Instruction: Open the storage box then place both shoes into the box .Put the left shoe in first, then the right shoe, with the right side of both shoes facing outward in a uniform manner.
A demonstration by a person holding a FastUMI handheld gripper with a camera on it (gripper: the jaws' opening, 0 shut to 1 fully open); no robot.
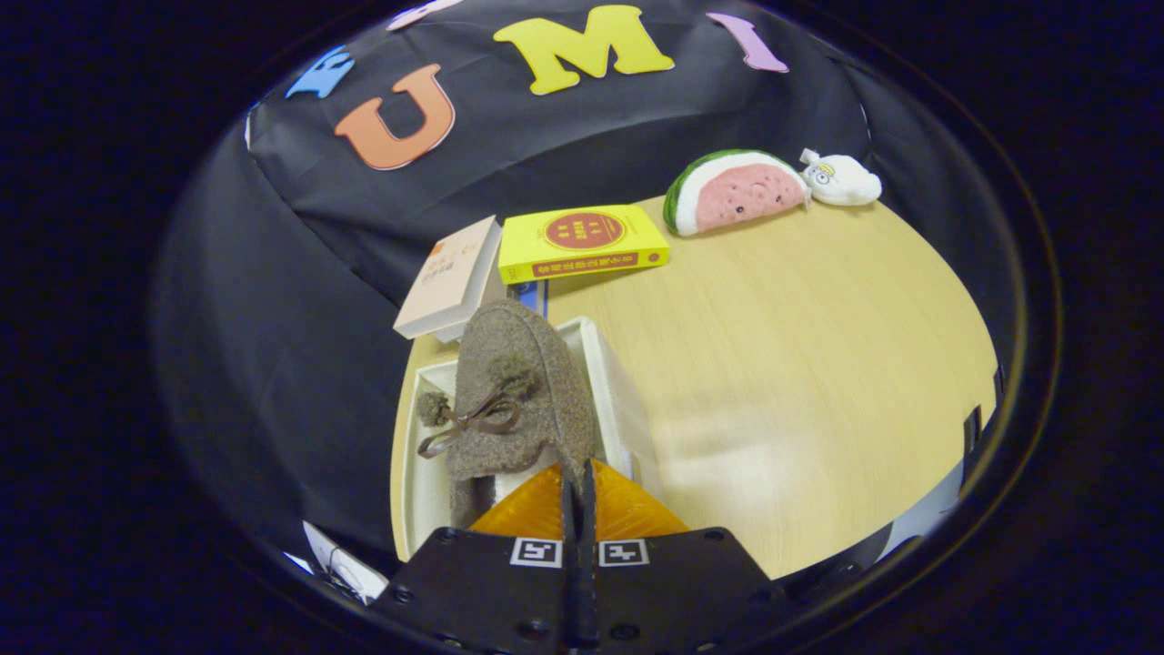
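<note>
A brown felt shoe (514, 391) with two pompoms and a bow hangs toe-forward just ahead of my gripper (576, 487). The fingers are pressed together on the shoe's right collar edge. The shoe sits over the open white storage box (614, 387), which lies on the left part of the wooden table (800, 364). The box's inside is mostly hidden by the shoe, so I cannot tell whether another shoe lies in it.
Beyond the box lean a beige book (452, 277) and a yellow book (582, 241). Farther back on the table are a watermelon plush (735, 193) and a small white plush (841, 179). The table's left edge runs close beside the box.
</note>
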